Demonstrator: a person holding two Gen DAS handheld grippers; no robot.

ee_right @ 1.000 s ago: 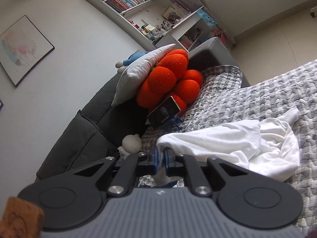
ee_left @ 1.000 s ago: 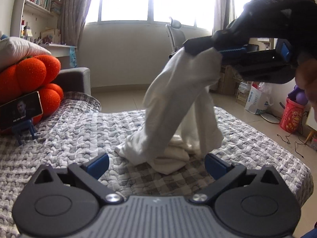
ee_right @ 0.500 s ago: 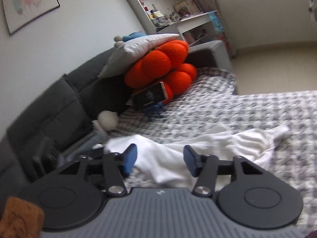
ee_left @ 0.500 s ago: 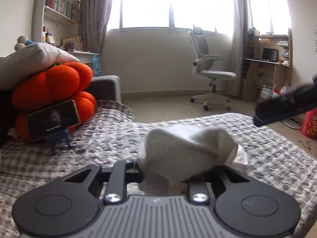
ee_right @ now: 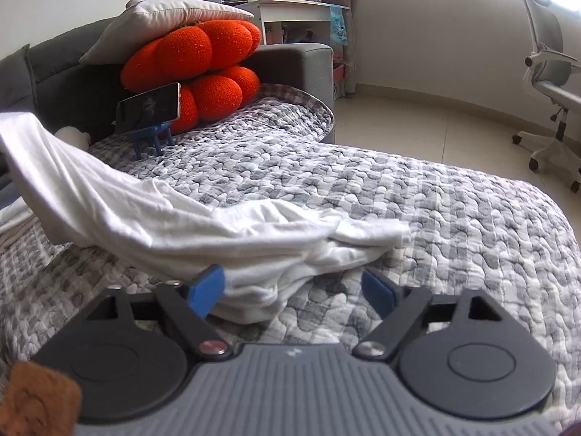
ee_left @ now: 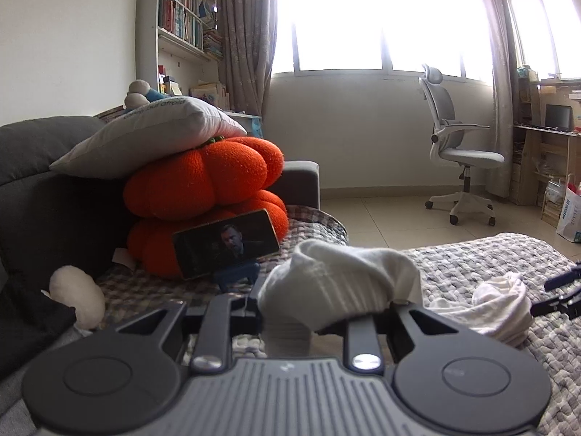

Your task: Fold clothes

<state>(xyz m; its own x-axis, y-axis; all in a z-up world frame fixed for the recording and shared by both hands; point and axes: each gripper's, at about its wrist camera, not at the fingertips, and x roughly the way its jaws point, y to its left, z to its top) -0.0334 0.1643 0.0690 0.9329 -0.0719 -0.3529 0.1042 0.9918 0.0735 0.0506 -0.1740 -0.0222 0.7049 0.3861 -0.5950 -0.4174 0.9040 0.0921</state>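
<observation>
A white garment point(ee_right: 174, 214) lies stretched over the grey quilted bed cover point(ee_right: 435, 196), rising to the upper left where my left gripper holds it. In the left wrist view my left gripper point(ee_left: 290, 312) is shut on a bunched end of the white garment point(ee_left: 337, 283), which drapes over the fingers. Its other end point(ee_left: 501, 305) lies on the bed to the right. My right gripper point(ee_right: 290, 287) is open, its blue pads point(ee_right: 205, 289) on either side of the garment's low bunched edge; it also shows at the right edge of the left wrist view point(ee_left: 559, 294).
A phone point(ee_right: 150, 107) on a blue stand leans against stacked orange pumpkin cushions point(ee_right: 196, 69) with a white pillow point(ee_right: 163, 21) on top. A grey sofa point(ee_left: 36, 181) backs them. An office chair point(ee_left: 457, 156) stands on the floor by the window.
My left gripper closed on the garment and carried its end up to the left. My right gripper let go, opened and dropped low to the garment's near edge.
</observation>
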